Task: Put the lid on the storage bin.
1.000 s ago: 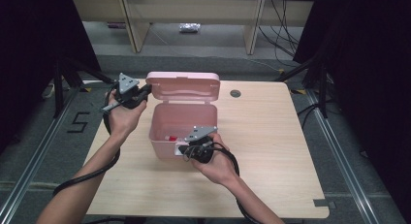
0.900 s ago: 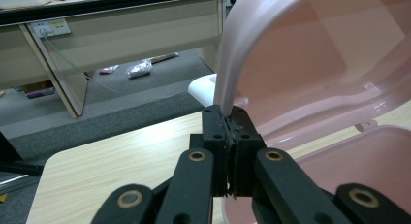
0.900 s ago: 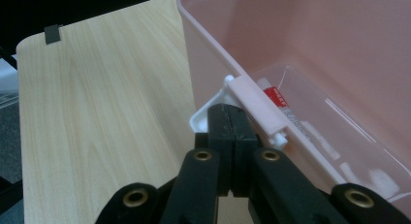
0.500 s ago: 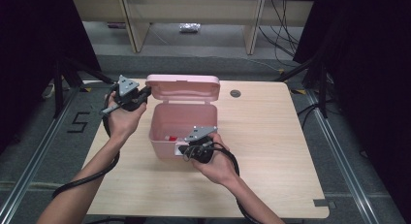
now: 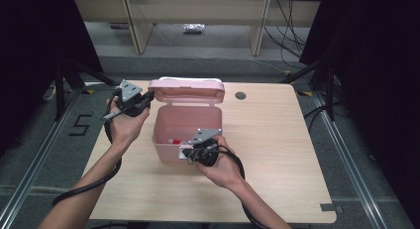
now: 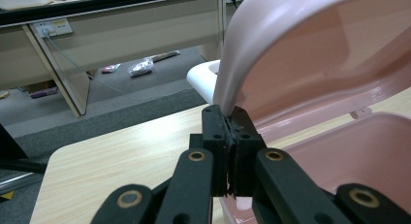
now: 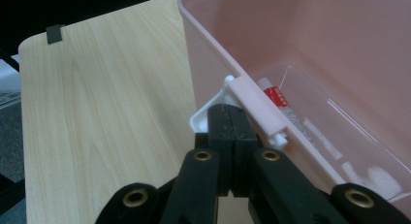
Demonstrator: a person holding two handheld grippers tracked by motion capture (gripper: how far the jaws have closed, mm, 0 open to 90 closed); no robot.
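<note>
Your left gripper (image 6: 228,136) keeps its jaws clamped on the edge of the pink lid (image 5: 187,89), and that lid hasn't budged in the last second: it stands fully open. Your right gripper (image 7: 231,118) pinches the white latch (image 7: 206,115) on the pink box (image 5: 181,121) mid-table. Count: one box, one lid, one red-labelled tube (image 7: 278,100) inside.

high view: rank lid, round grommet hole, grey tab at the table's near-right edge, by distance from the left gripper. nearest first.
From the left gripper:
1. Lid: right beside the gripper, its left edge clamped in the jaws.
2. Grommet hole: past the lid's right end, at the table's far side.
3. Grey tab: near-right corner of the table, clearly farthest.
</note>
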